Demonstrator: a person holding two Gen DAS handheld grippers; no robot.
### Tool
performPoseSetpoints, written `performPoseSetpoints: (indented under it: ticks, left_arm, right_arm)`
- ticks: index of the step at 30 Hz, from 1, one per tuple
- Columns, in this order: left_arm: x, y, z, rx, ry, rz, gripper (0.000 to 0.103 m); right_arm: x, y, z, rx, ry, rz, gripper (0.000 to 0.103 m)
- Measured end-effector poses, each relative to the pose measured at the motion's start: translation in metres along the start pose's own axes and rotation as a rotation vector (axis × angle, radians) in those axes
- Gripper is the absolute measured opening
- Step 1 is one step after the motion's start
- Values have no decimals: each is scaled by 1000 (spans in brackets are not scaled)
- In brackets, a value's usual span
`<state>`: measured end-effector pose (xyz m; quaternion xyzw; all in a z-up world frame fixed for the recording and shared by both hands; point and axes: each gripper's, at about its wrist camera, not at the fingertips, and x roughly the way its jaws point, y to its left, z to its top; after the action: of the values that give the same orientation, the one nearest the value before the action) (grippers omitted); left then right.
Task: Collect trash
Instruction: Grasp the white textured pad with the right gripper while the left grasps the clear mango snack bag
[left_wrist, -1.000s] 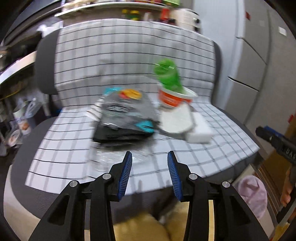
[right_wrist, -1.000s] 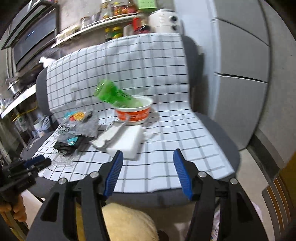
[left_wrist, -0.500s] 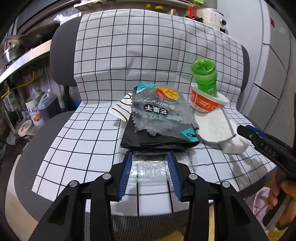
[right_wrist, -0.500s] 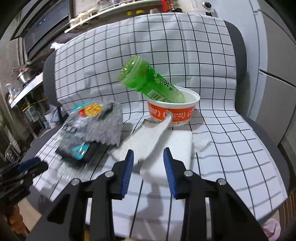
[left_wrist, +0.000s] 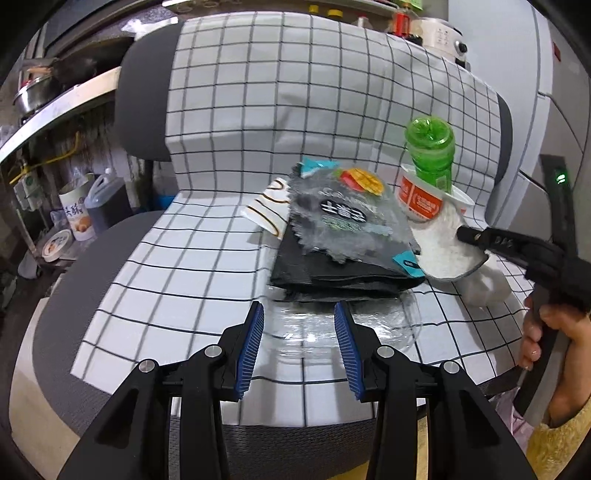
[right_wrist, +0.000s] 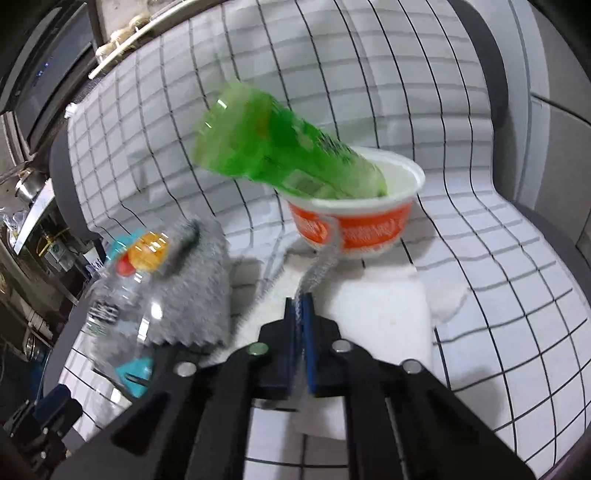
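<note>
The white peeled lid of the orange cup is now pinched in the right hand-held gripper, which was spread wide 1 second ago and has since clenched: collection has probably begun. The lid's long axis runs from cup rim toward the gripper. The left hand-held gripper stays released over the clear wrapper on the chair's checked cloth.
</note>
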<state>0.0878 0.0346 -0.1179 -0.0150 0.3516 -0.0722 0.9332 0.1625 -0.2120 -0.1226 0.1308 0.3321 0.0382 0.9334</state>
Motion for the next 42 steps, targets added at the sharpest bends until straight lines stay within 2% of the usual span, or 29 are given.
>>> performPoseSetpoints:
  ticks: [6, 10, 13, 14, 15, 16, 17, 20, 22, 24, 29, 31, 33, 37, 42]
  left_arm:
    - [-12, 7, 10, -28, -29, -5, 42]
    - [-8, 0, 23, -29, -36, -40, 42]
    - [3, -8, 32, -24, -23, -83, 42]
    - [10, -12, 36, -23, -10, -97, 47]
    - [15, -14, 38, -23, -2, -100, 61]
    - [20, -15, 41, -24, -1, -104, 69]
    - [25, -16, 43, -27, -3, -106, 73]
    - [43, -15, 49, -47, 10, -118, 72]
    - [51, -12, 52, -64, 14, -124, 67]
    - [58, -11, 54, -64, 13, -134, 51]
    - [69, -9, 54, -65, 19, -159, 44]
    - [71, -10, 54, -66, 18, -170, 35]
    - [68, -10, 56, -67, 6, -172, 20]
    - [43, -13, 60, -53, -78, -183, 11]
    - [1, -21, 68, -31, -166, -182, 10]
  right_arm:
    - [-80, 26, 2, -161, -181, 4, 5]
    - [-111, 26, -10, -262, -214, -49, 5]
    - [-120, 16, -22, -276, -202, -76, 5]
    - [-122, 11, -25, -269, -197, -82, 5]
    - [-124, 5, -29, -258, -193, -86, 5]
    - [-125, 0, -31, -248, -189, -87, 5]
    - [-126, -4, -32, -236, -186, -87, 5]
    - [-123, -13, -33, -210, -178, -91, 5]
    - [-122, -17, -36, -199, -173, -92, 5]
    - [-119, -22, -36, -187, -163, -89, 5]
    - [-113, -25, -37, -180, -152, -74, 5]
    - [-111, -24, -37, -179, -149, -71, 5]
    - [-111, -24, -37, -175, -149, -69, 5]
    - [-114, -24, -36, -170, -159, -73, 5]
    - [-122, -25, -34, -159, -175, -70, 5]
